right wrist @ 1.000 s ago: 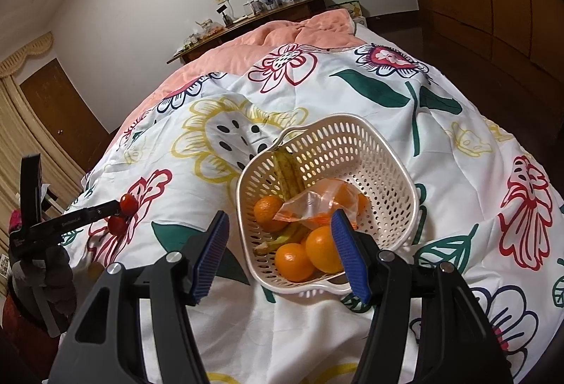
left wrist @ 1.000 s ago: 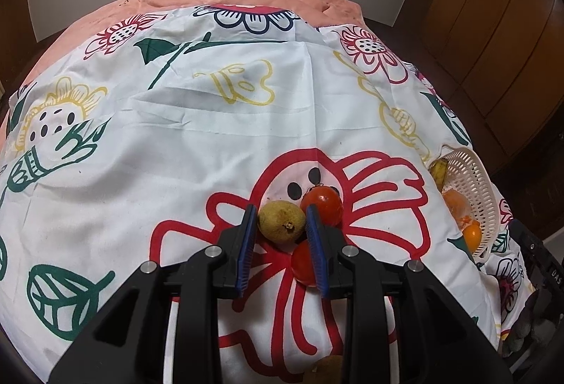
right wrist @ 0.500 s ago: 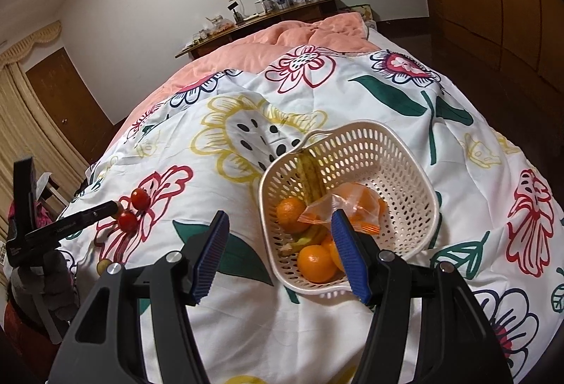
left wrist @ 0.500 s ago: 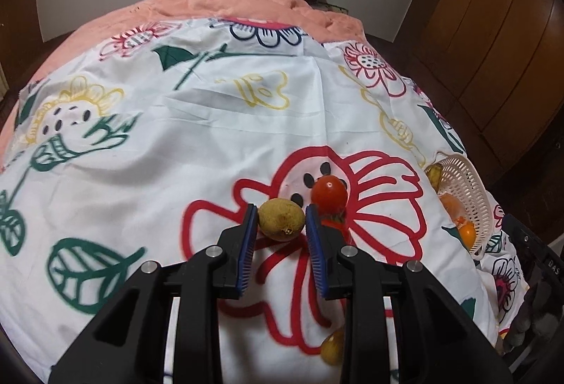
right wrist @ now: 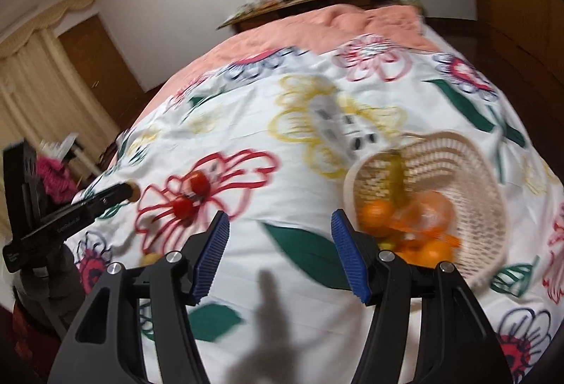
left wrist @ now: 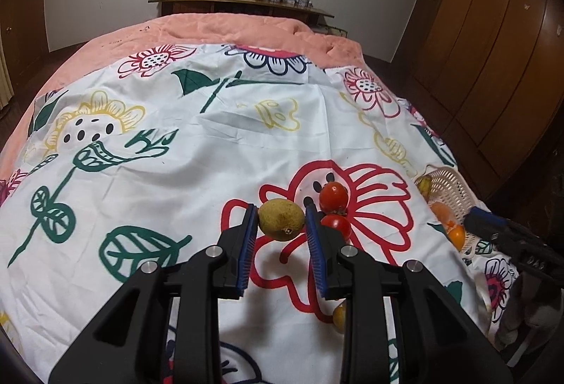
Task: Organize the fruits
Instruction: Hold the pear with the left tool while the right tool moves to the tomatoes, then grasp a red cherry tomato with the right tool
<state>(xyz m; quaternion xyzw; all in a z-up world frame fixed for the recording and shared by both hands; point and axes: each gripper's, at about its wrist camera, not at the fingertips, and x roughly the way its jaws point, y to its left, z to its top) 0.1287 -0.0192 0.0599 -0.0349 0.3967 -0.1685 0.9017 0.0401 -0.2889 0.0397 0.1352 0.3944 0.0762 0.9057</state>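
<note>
Currently the left tool is clamped on a brownish-green fruit, held clear above the bed's floral quilt. Two tomatoes lie on the red flower print just beyond it, and a small yellow fruit lies nearer the bed's front edge. The right tool stands apart with nothing between its pads. The white basket sits near the bed's right edge, holding oranges and, apparently, bananas; this view is blurred.
</note>
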